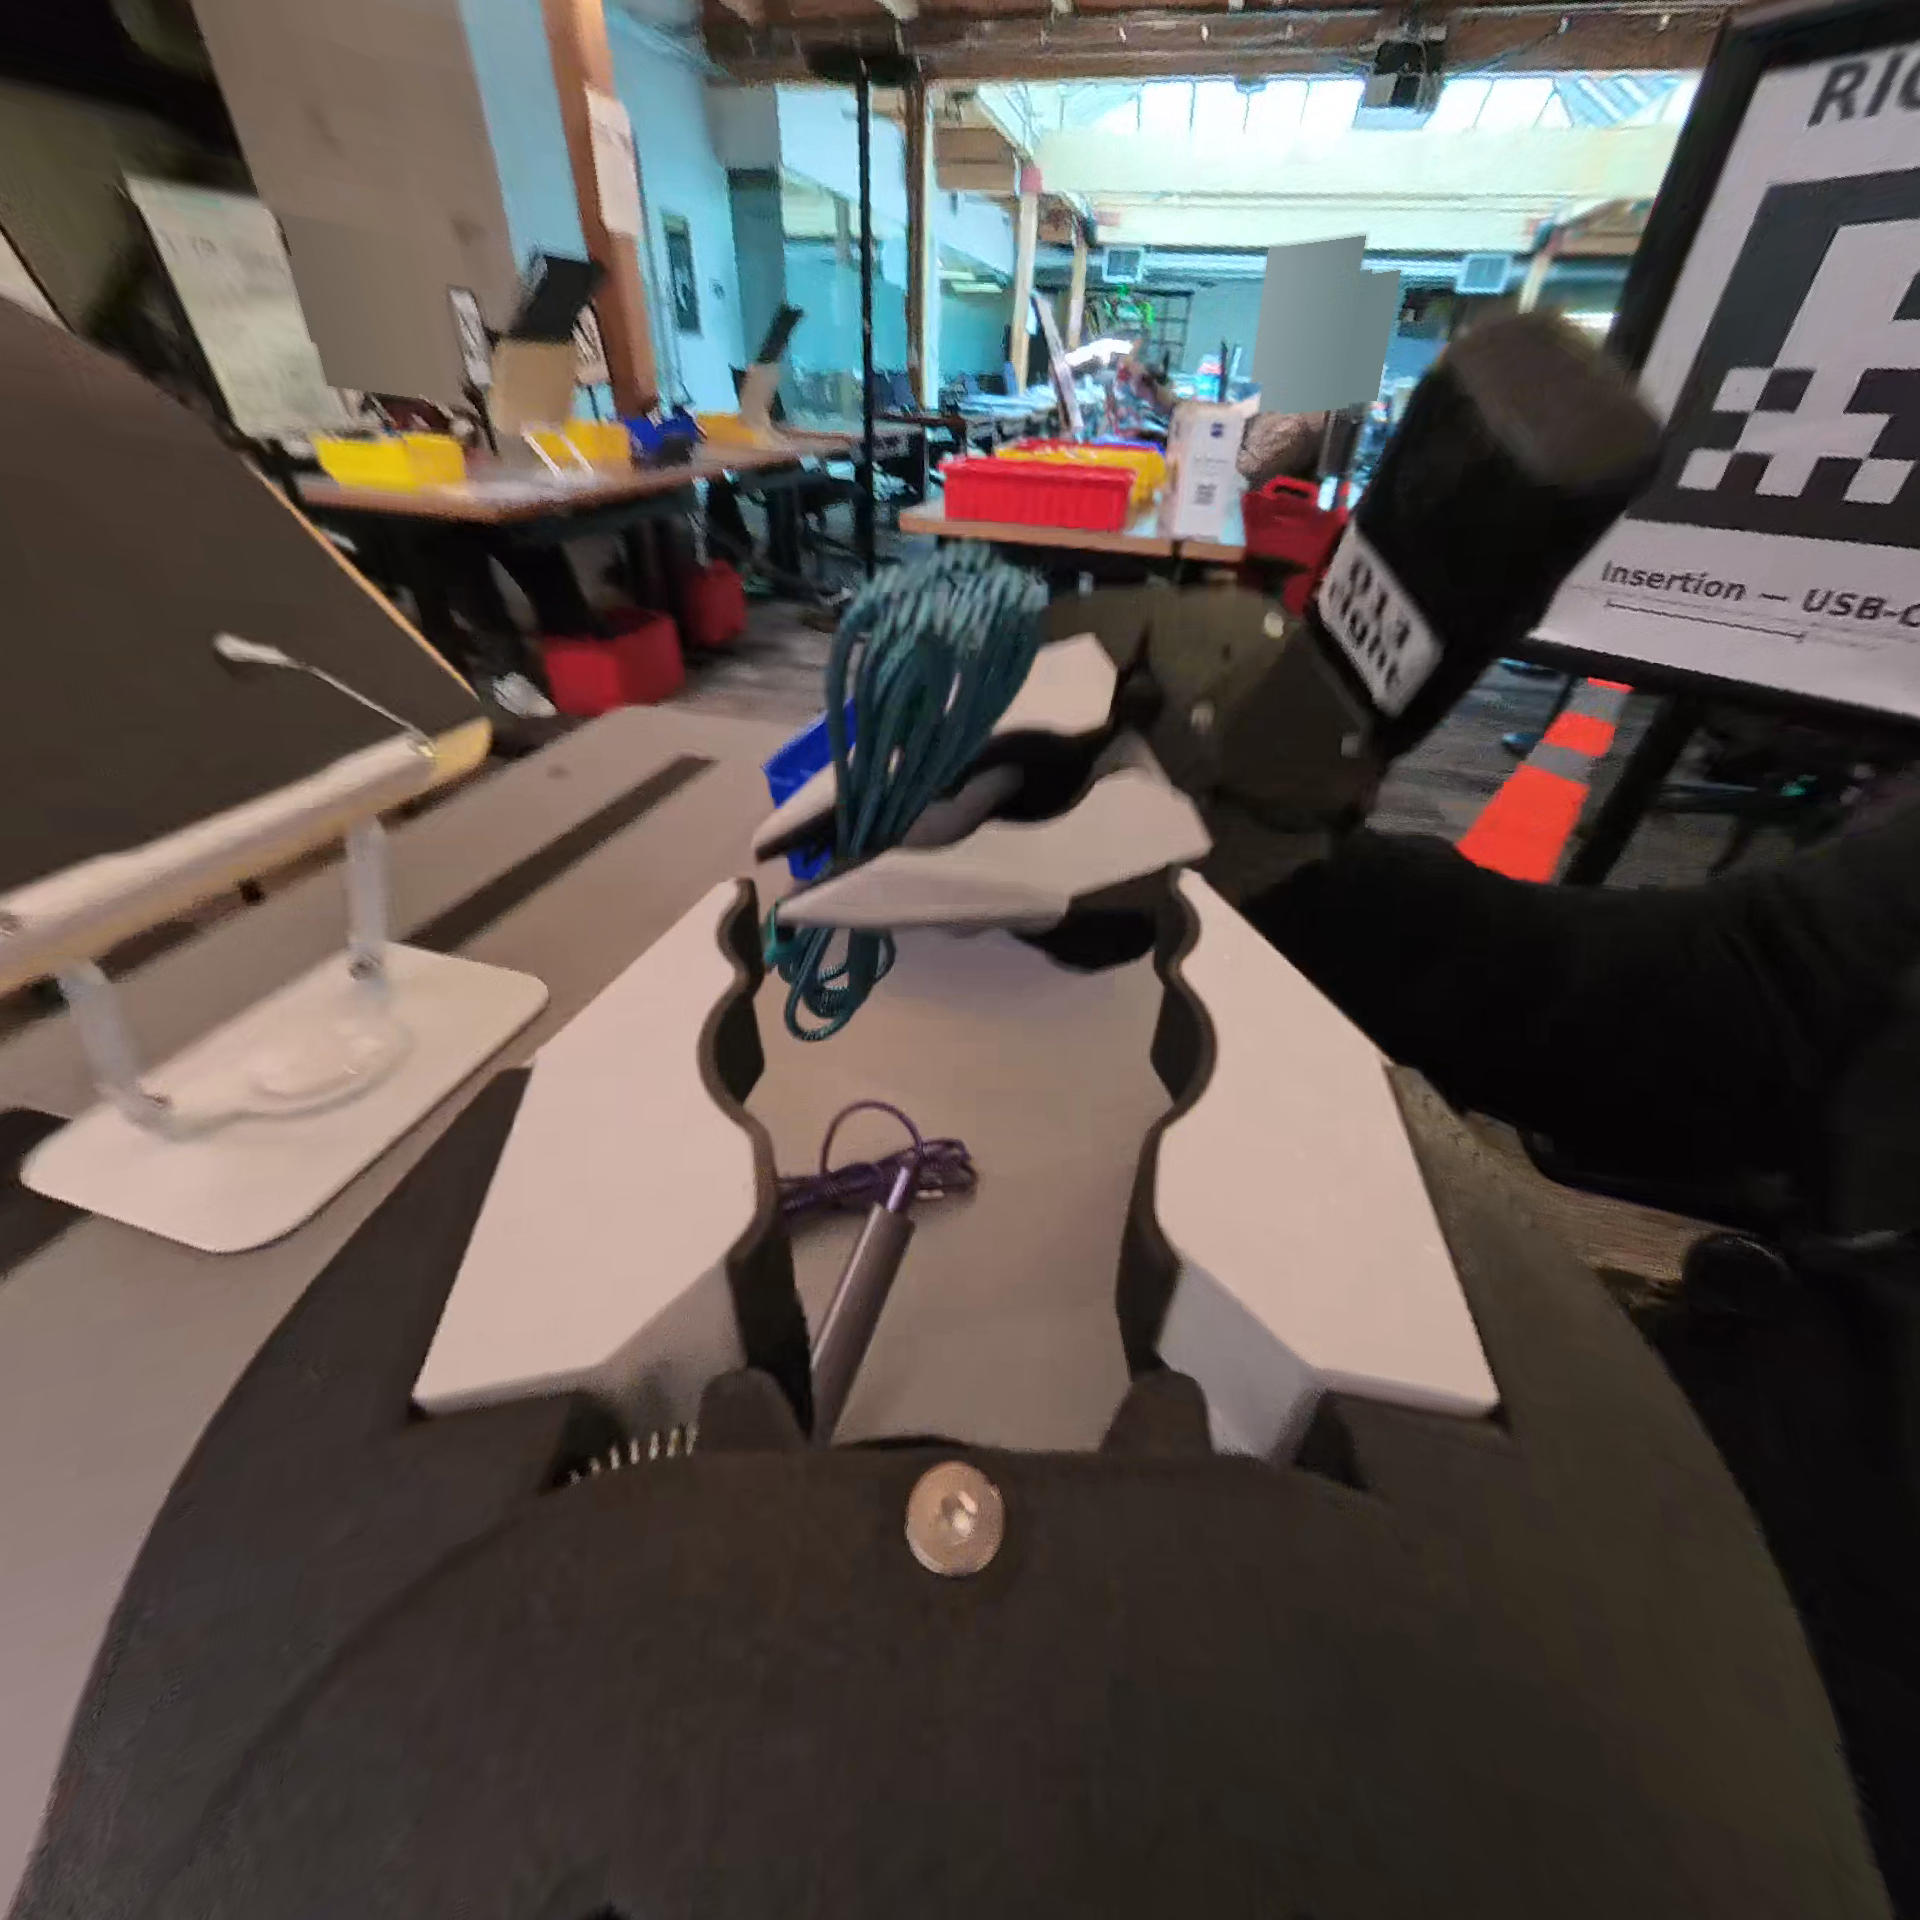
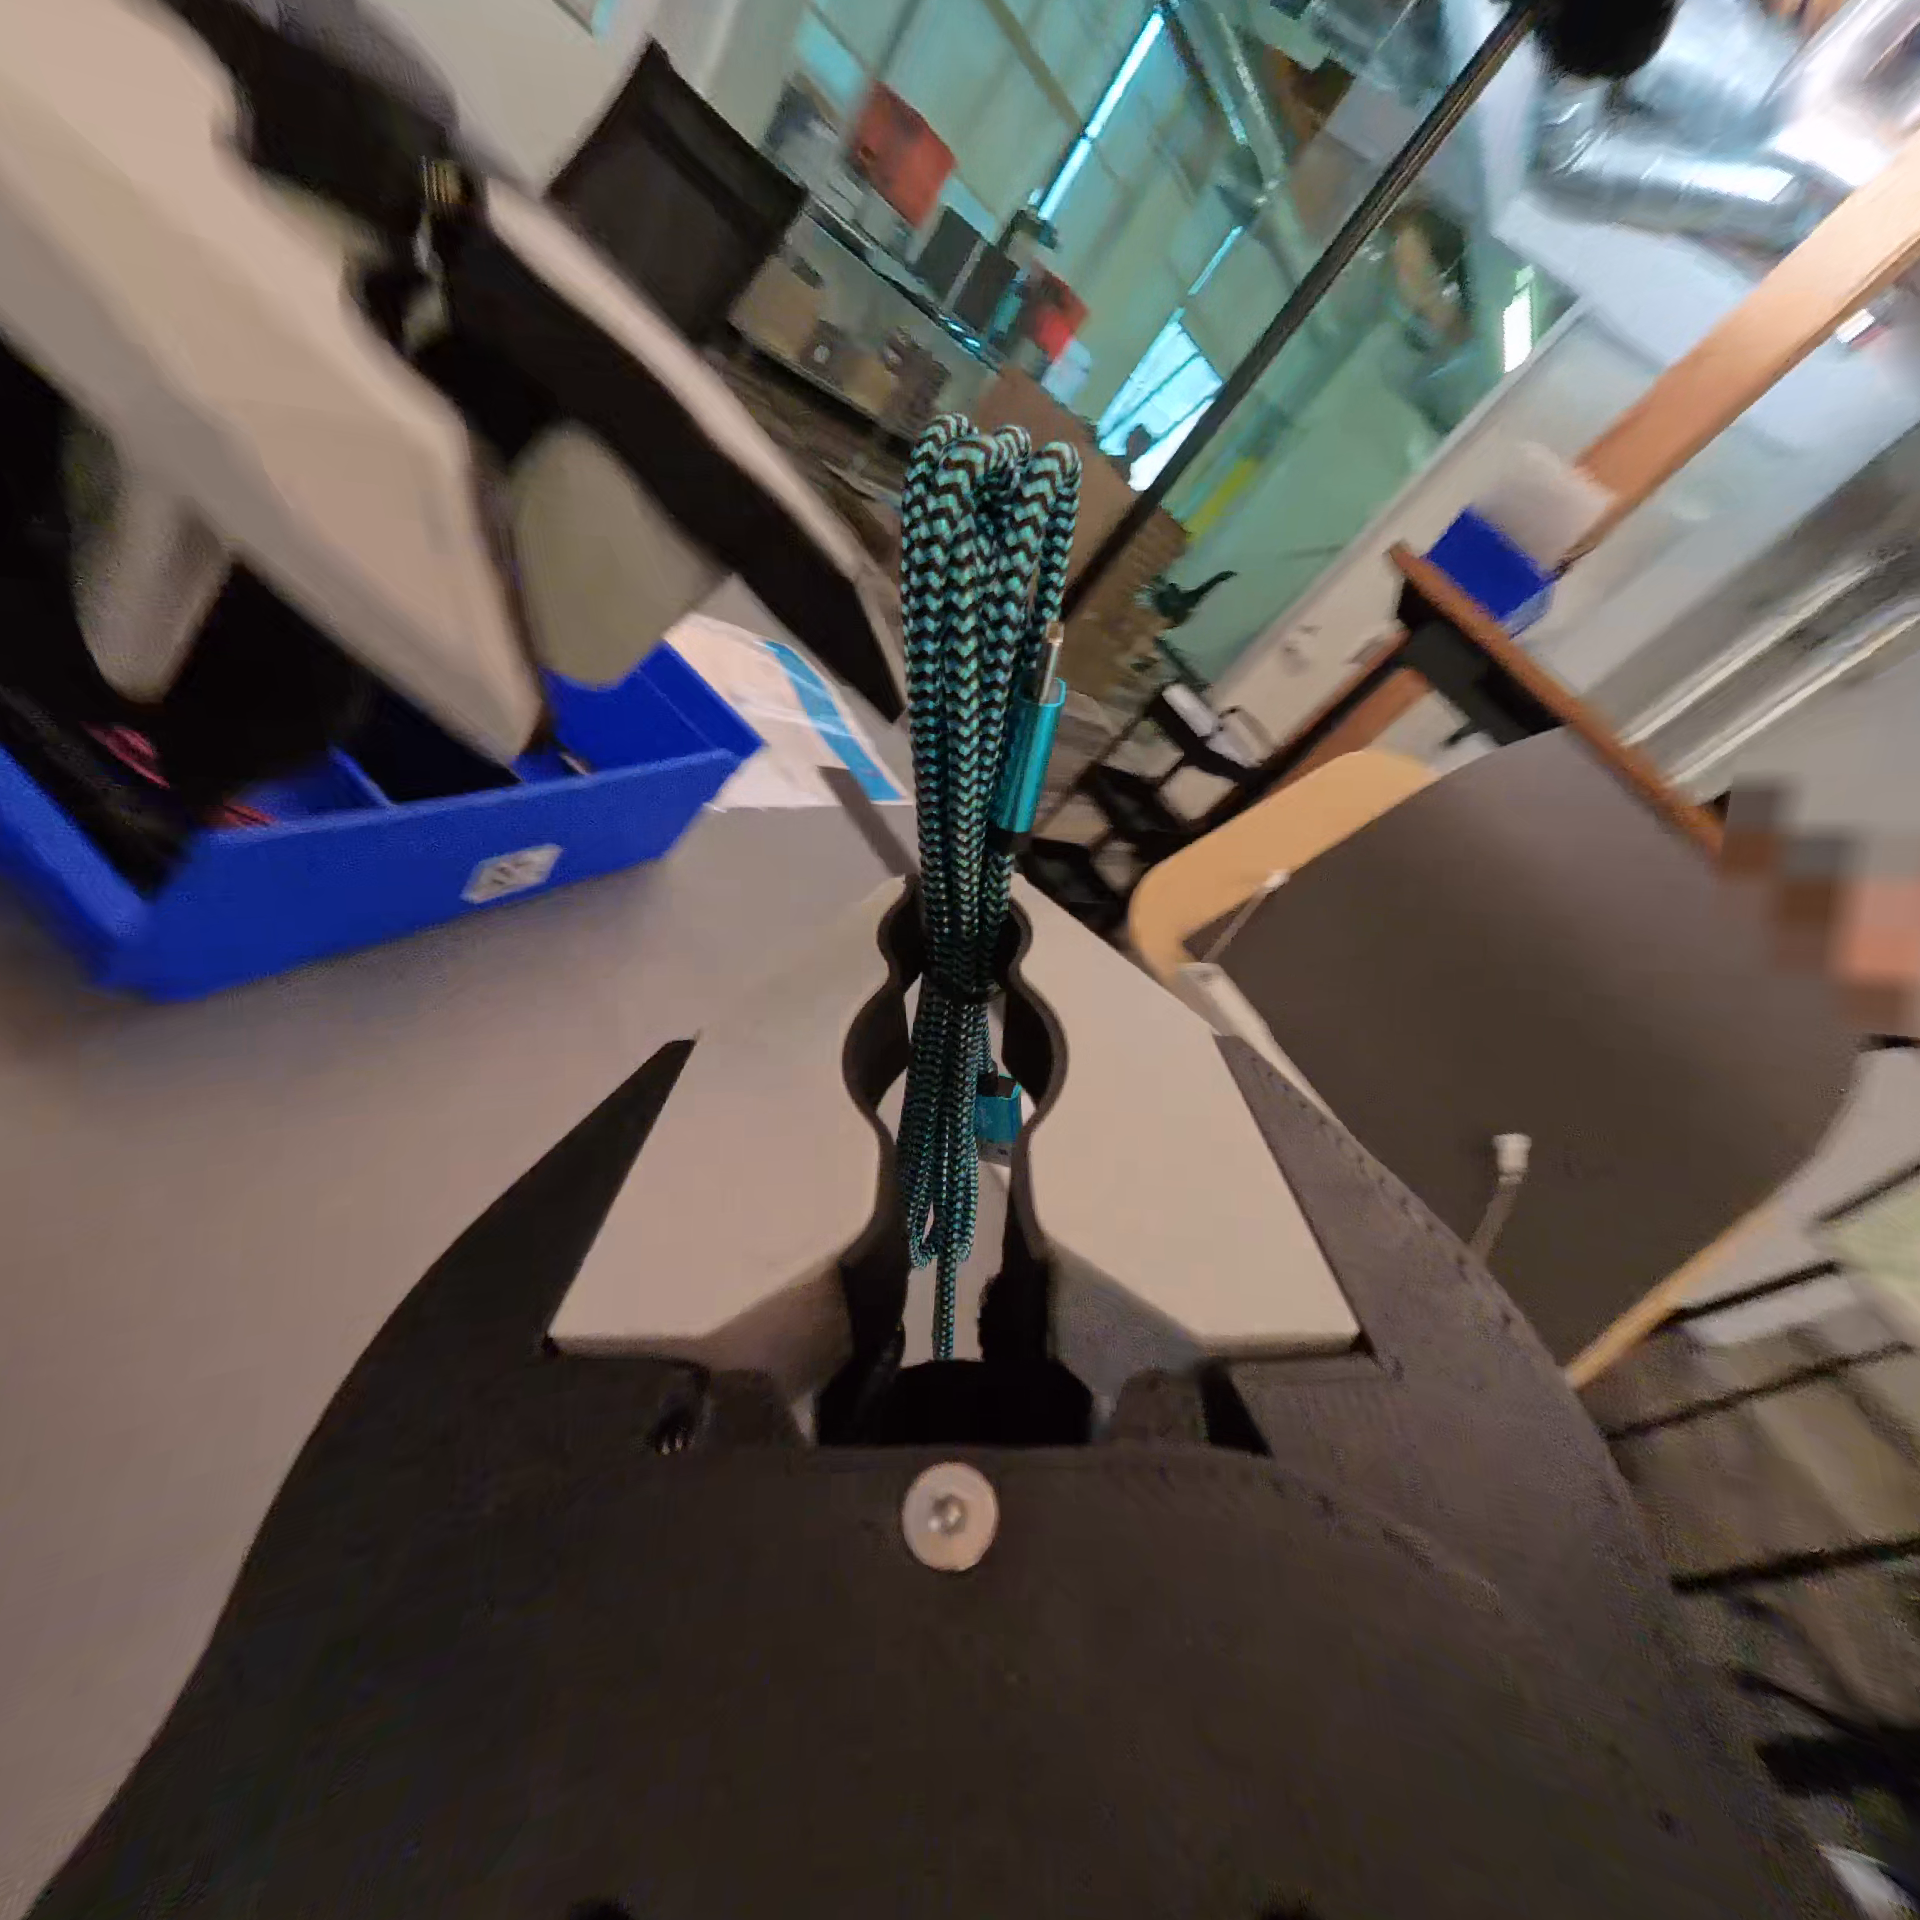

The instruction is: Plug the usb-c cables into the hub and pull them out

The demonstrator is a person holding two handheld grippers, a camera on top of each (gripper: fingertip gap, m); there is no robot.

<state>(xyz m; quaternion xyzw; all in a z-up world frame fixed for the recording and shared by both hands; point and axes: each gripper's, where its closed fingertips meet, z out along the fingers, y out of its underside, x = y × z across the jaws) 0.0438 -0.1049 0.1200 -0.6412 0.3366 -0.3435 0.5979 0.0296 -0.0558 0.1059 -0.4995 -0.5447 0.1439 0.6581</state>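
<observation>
The lower end of the teal braided cable bundle point(image 2: 961, 914) is hidden between the right gripper point(image 2: 954, 935) fingers, and its loops are smeared by motion blur in the left wrist view. The grey hub point(image 1: 860, 1314) is partly covered by a left gripper point(image 1: 951, 935) finger point(image 1: 613, 1205). The blue bin point(image 2: 416, 862) is cut off at the picture's edge and its contents are masked by the blurred left gripper.

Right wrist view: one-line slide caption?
Right hand-held gripper shut on a coiled teal braided USB-C cable, lifted above the grey table beside a blue bin.
</observation>
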